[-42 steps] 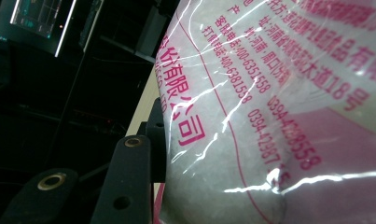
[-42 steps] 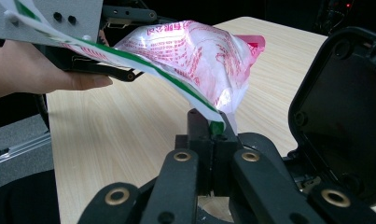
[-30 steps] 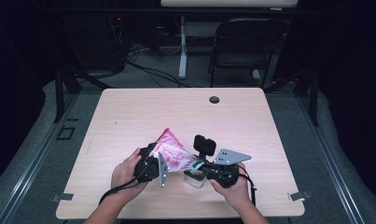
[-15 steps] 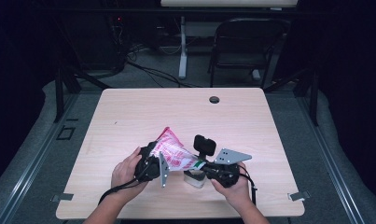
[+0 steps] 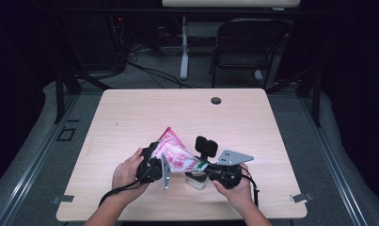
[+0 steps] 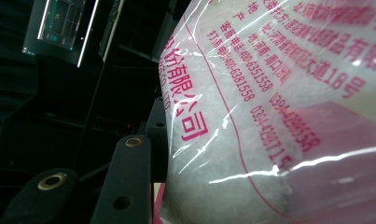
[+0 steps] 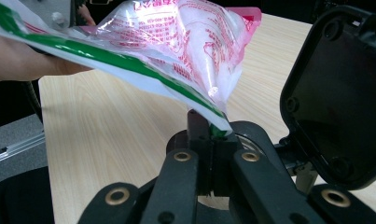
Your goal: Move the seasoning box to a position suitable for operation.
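A person at the near edge of a wooden table (image 5: pixel 130 117) holds a gripper in each hand, with a plastic bag (image 5: pixel 177 155) stretched between them just above the tabletop. The bag is clear with pink print, a green stripe along one edge, and white contents inside.

The left gripper (image 5: pixel 155 165) clamps the fat part of the bag; in the left gripper view the bag (image 6: pixel 279 116) presses against one black jaw. The right gripper (image 5: pixel 207 168) has its jaws together, pinching the bag's thin green-striped corner (image 7: pixel 218 125).

Under the bag, near the right gripper, a small pale container (image 5: pixel 196 181) stands on the table. Its black lid (image 5: pixel 206 146), seen in the right gripper view (image 7: pixel 335 93), stands open just right of the jaws. A dark chair (image 5: pixel 246 47) stands beyond the table's far edge.
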`<action>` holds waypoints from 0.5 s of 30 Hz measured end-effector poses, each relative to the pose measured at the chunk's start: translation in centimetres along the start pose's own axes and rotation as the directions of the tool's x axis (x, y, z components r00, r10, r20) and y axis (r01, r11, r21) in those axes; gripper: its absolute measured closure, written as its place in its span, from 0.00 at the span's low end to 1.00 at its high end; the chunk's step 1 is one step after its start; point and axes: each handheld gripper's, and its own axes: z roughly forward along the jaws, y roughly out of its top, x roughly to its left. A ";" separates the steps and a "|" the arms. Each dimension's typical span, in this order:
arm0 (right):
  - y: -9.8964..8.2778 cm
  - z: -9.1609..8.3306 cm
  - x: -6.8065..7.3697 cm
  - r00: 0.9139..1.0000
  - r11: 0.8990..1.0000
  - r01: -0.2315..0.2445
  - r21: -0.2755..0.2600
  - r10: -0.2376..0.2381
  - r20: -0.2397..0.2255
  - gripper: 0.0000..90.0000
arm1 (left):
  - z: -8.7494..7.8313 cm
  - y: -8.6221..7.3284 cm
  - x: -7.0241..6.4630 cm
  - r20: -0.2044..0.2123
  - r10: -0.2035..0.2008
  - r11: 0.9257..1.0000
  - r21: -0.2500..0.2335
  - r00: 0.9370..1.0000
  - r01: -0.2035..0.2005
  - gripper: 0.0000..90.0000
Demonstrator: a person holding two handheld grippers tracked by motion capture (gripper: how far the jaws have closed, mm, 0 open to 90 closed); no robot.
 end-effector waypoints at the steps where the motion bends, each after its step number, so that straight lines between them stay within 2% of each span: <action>1: 0.0 0.0 0.0 1.000 1.000 -0.001 0.001 0.001 0.000 1.00 | 0.0 0.0 0.0 -0.001 -0.004 1.000 -0.003 1.000 0.004 0.72; 15: -0.2 0.2 -0.2 1.000 1.000 0.007 0.019 -0.007 0.014 1.00 | -0.1 0.2 -0.1 -0.012 0.010 1.000 -0.006 1.000 -0.010 0.72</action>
